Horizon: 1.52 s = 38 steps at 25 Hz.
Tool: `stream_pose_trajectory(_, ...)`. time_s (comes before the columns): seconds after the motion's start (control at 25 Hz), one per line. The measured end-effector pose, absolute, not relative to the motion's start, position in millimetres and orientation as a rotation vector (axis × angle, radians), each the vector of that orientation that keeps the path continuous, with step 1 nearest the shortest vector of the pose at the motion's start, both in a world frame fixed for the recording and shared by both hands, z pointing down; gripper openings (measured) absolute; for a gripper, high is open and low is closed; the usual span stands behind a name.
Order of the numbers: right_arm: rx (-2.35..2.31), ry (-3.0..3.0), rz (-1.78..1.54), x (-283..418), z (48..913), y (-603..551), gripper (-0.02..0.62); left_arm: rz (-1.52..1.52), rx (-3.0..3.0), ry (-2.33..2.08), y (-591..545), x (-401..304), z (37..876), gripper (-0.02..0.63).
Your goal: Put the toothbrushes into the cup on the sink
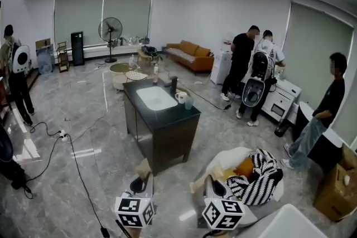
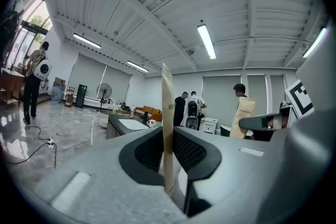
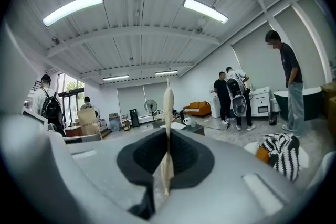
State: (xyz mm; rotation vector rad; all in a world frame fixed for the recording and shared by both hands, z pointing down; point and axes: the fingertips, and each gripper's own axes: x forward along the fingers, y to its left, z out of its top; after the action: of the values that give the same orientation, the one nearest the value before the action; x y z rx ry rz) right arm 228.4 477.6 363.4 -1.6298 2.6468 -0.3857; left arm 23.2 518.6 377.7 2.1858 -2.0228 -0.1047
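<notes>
The left gripper point(image 2: 168, 150) has its 2 dark, mesh-textured jaws pressed on the left pack point(image 2: 167, 113). This is a flat, stiff strip of beige paper or card that stands upright, edge toward the camera, with small print on its side. The right gripper point(image 3: 167, 153) is closed almost fully on the right pack point(image 3: 168, 107), which is thinner, the same beige, and wrinkled near its lower end. I cannot tell what is inside these 2 packs. Both grippers are low in the head view, well apart from the sink cabinet point(image 1: 167, 136), a dark box-shaped block that stands on the glossy grey marble-look floor point(image 1: 72, 114). Its top has a white rectangular basin point(image 1: 156, 98) with rounded corners. At the basin's right side stand a white mug point(image 1: 180, 97) with a handle and, just beside it, the pale greenish cup point(image 1: 188, 102). A black-and-white striped cloth point(image 1: 259, 178) lies crumpled near the right gripper.
</notes>
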Motion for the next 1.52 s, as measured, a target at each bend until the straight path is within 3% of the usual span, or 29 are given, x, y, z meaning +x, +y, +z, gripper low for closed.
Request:
stream_pose_trajectory(0.84, -1.678, 2.642, -0.407, 199.7, 370.5, 470.0, 0.008, -0.120, 2.176, -2.006, 511.8, -13.9, 387.0, 0.048)
stream_pose_trajectory(1.52, -1.665, 2.668, -0.402, 171.0, 375.7, 333.1, 0.008, -0.104, 2.143, -2.013, 379.3, -41.5, 402.5, 0.048)
